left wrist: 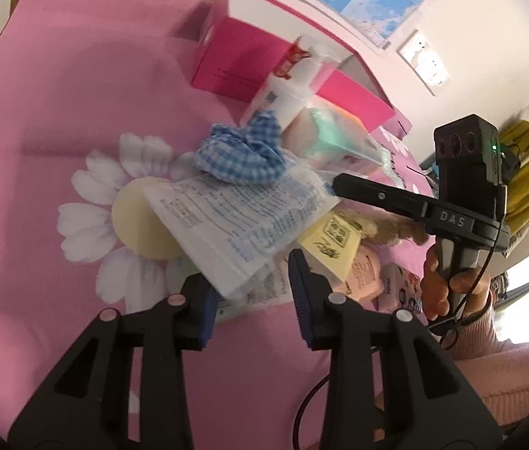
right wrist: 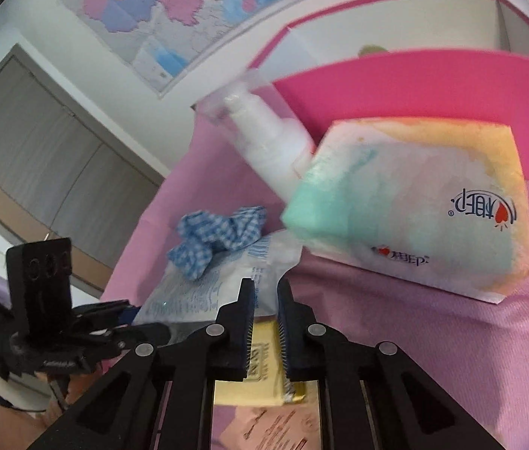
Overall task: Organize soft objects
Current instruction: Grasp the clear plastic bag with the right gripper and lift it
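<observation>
The white pack [left wrist: 234,217] lies straight ahead of the gaping left tongs [left wrist: 251,292], corner between them. Right tongs [right wrist: 265,322], nearly clenched and empty, hover beside that pack.

wall map [right wrist: 174,11] | grey cabinet doors [right wrist: 39,138] | wall socket panel [left wrist: 424,60] | pink tablecloth [left wrist: 58,75]

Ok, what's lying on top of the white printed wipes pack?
A crumpled blue checked cloth sits on the white wipes pack. Whatever lies beneath the cloth is covered.
</observation>
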A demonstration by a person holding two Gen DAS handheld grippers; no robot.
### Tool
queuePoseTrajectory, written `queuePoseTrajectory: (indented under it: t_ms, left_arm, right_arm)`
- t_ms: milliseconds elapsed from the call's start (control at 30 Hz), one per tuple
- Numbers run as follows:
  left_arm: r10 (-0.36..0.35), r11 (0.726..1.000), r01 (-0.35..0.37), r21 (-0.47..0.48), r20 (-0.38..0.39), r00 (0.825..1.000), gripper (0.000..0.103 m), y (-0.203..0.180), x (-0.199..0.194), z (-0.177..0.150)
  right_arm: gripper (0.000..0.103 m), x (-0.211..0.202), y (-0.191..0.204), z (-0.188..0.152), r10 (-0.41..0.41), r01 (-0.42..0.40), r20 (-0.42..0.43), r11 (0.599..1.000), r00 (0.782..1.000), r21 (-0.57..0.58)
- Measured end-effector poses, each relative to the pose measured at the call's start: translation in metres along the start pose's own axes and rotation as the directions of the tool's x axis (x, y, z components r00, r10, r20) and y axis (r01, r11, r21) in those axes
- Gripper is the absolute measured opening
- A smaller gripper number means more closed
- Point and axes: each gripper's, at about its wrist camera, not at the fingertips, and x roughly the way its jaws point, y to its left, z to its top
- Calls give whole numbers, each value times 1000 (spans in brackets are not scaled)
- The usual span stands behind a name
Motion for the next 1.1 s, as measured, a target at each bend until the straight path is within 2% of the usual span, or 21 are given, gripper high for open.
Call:
queuePoseTrajectory:
  t_ms: [233, 367, 467, 533, 633, 700, 867, 900, 933, 1000, 1100]
  left_arm:
    - [-38, 995, 40, 96, -16, 999, 38, -23, 0, -11]
    - [-71, 993, 76, 96, -56, 996, 39, -24, 12, -15]
    - [-96, 991, 101, 82, -67, 993, 46, -22, 16, -15]
    - [-109, 991, 114, 70, -69, 992, 63, -20, 16, -14]
    - [-141, 987, 144, 76, -45, 989, 65, -18, 7, -14]
    - [-137, 988, 139, 70, -34, 990, 66, -14, 4, -14]
    - [-105, 993, 107, 45, -43, 994, 66, -6, 9, -7]
    - [-98, 994, 100, 43, -49, 994, 64, -6, 12, -5]
    - [-84, 995, 87, 41, -59, 995, 53, -5, 15, -4]
    - [-72, 996, 75, 42, -67, 995, 41, -3, 19, -5]
    - [-70, 996, 73, 46, -70, 995, 36, -2, 20, -6]
  right_arm:
    - [10, -31, 11, -14, 20, -19, 36, 999, 999, -48]
    - [9, -48, 7, -29, -11, 13, 42, 999, 999, -48]
    - [9, -52, 4, -37, -37, 38, 29, 998, 999, -47]
    - [9, -53, 4, -40, -57, 58, 18, 997, 998, -57]
    - [9, -51, 5, -43, -75, 75, -7, 994, 997, -79]
    - [9, -50, 7, -43, -103, 100, -18, 988, 995, -119]
    - [10, -46, 8, -47, -100, 89, -61, 984, 993, -157]
    - [11, -45, 8, -46, -99, 88, -64, 983, 993, -159]
    - [14, -46, 8, -47, -96, 84, -71, 983, 993, -161]
    - [22, -45, 10, -44, -101, 87, -78, 982, 992, -166]
    - [35, -50, 12, -39, -90, 80, -59, 985, 994, -156]
